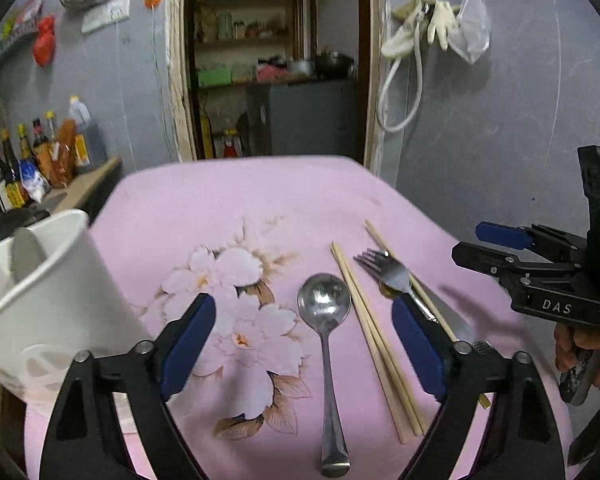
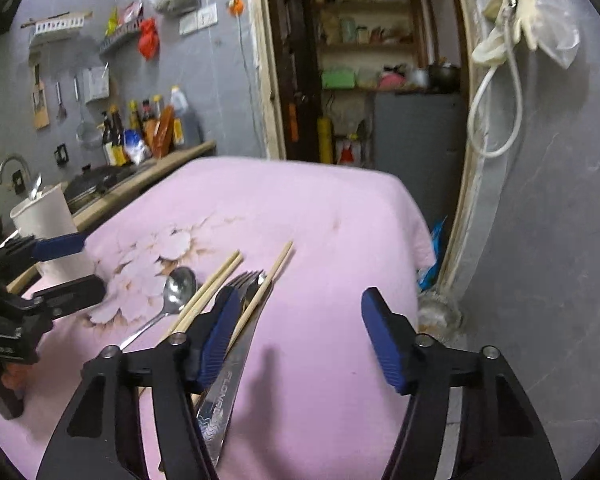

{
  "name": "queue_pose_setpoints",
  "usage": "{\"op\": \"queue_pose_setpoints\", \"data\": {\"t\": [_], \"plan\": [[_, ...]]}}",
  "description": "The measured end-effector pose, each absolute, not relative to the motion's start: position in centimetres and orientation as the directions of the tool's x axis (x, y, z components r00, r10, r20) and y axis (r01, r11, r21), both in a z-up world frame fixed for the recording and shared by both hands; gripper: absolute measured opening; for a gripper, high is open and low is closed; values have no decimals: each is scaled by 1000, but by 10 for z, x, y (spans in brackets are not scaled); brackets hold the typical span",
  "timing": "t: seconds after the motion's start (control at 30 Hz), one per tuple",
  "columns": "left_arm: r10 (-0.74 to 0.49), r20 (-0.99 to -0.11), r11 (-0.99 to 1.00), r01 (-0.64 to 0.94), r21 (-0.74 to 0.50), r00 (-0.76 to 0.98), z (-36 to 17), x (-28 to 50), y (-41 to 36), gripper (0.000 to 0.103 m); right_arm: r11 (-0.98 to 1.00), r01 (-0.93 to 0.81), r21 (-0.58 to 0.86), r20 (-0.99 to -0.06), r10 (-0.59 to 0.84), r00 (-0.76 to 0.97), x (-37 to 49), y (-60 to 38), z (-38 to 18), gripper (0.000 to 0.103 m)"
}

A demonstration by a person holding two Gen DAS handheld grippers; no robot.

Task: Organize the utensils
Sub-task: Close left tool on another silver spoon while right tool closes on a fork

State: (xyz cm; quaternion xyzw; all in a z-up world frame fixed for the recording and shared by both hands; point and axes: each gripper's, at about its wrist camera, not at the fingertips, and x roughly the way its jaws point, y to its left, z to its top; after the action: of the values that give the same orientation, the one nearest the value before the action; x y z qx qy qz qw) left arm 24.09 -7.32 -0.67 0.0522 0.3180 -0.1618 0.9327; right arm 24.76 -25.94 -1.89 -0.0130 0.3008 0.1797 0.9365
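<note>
On the pink-clothed tabletop point(image 1: 260, 200) lie a steel spoon point(image 1: 327, 320), wooden chopsticks point(image 1: 374, 344), a fork point(image 1: 384, 270) and a knife point(image 2: 230, 384), side by side; a white holder point(image 1: 48, 292) stands at the left edge. All look stiff; the steel likely slick and thin against soft cloth, the chopsticks light and prone to roll. The spoon's narrow handle seems the best hold. The left gripper point(image 1: 304, 344) and right gripper point(image 2: 296, 336) both hover with fingers apart, gripping nothing.
</note>
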Motion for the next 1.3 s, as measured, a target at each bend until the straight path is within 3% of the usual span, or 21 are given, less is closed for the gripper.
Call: {"op": "queue_pose_setpoints", "data": {"t": [0.23,0.57,0.73,1.3], "plan": [[-288,-712,936,344,-69,640,-25,271,-72,47,902,-431,39,-615,361,701,251,-242,-23,32],[-297,-747,936,336,-106,594,-36,301,-70,43,863,-506,0,-661,380,648,253,-226,-29,23],[-327,-778,930,331,-163,536,-44,312,-66,26,842,-539,-23,-690,377,618,256,-214,-33,21],[-387,-759,915,320,-246,523,-37,312,-58,3,819,-546,-177,-734,259,627,267,-183,-40,21]]}}
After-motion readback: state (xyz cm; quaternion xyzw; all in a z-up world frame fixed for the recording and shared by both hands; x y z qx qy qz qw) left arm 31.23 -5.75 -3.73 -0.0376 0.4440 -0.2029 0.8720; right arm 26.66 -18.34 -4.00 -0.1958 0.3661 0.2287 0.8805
